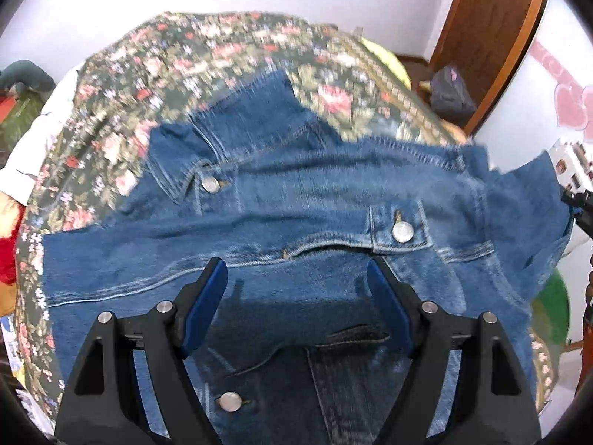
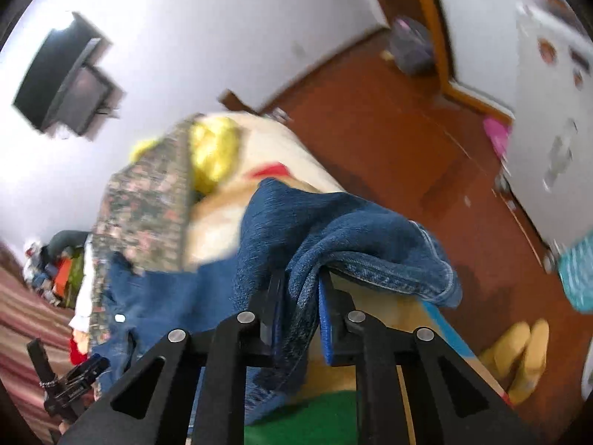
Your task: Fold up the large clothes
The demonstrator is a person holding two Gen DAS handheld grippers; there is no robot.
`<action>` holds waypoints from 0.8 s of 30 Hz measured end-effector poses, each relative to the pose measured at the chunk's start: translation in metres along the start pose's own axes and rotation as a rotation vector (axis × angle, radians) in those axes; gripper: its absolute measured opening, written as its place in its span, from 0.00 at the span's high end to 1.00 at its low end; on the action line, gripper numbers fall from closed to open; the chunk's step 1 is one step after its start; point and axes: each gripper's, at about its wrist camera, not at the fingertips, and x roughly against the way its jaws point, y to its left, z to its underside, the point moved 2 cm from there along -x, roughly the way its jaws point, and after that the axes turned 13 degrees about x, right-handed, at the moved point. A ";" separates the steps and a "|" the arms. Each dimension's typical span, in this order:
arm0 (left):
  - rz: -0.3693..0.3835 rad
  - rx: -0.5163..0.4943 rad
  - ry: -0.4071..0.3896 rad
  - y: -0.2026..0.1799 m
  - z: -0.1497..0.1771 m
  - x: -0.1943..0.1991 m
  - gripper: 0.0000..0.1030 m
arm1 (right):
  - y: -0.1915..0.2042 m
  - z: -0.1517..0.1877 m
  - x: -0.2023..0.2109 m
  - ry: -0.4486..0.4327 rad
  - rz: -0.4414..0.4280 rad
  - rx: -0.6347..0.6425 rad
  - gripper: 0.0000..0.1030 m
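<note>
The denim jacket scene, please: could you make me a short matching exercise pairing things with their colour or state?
Things:
1. denim jacket
2. left tool
3. right tool
4. bedspread

Descriptions:
A. floral pattern
B. shut on a fold of fabric
C. blue, with metal buttons
D. open above the cloth

Pairs: 1-C, 2-D, 3-B, 4-A

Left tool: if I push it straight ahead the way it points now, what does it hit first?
Most likely the denim jacket spread on the floral bedspread. The left tool stands open above the jacket with nothing between its pads, aimed near the seam below the chest pocket button. Depth is unclear.
</note>
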 end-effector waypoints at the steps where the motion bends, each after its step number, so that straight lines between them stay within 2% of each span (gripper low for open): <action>1: 0.009 0.008 -0.021 0.003 -0.002 0.009 0.25 | 0.015 -0.009 0.008 -0.028 -0.028 0.025 0.88; 6: 0.053 0.067 -0.118 0.026 -0.010 0.051 0.25 | 0.108 -0.041 0.036 -0.132 -0.158 0.174 0.89; 10: 0.096 0.133 -0.169 0.056 -0.006 0.080 0.25 | 0.193 -0.048 0.041 -0.152 -0.259 0.301 0.90; 14: 0.098 0.172 -0.198 0.086 0.006 0.099 0.25 | 0.273 -0.035 0.030 -0.132 -0.325 0.415 0.90; 18: 0.067 0.201 -0.233 0.118 0.023 0.118 0.25 | 0.354 -0.004 -0.005 -0.038 -0.390 0.525 0.90; 21: 0.047 0.223 -0.243 0.141 0.037 0.127 0.25 | 0.395 0.029 -0.039 0.065 -0.418 0.583 0.90; 24: -0.001 0.240 -0.249 0.162 0.051 0.133 0.25 | 0.413 0.066 -0.071 0.171 -0.416 0.634 0.90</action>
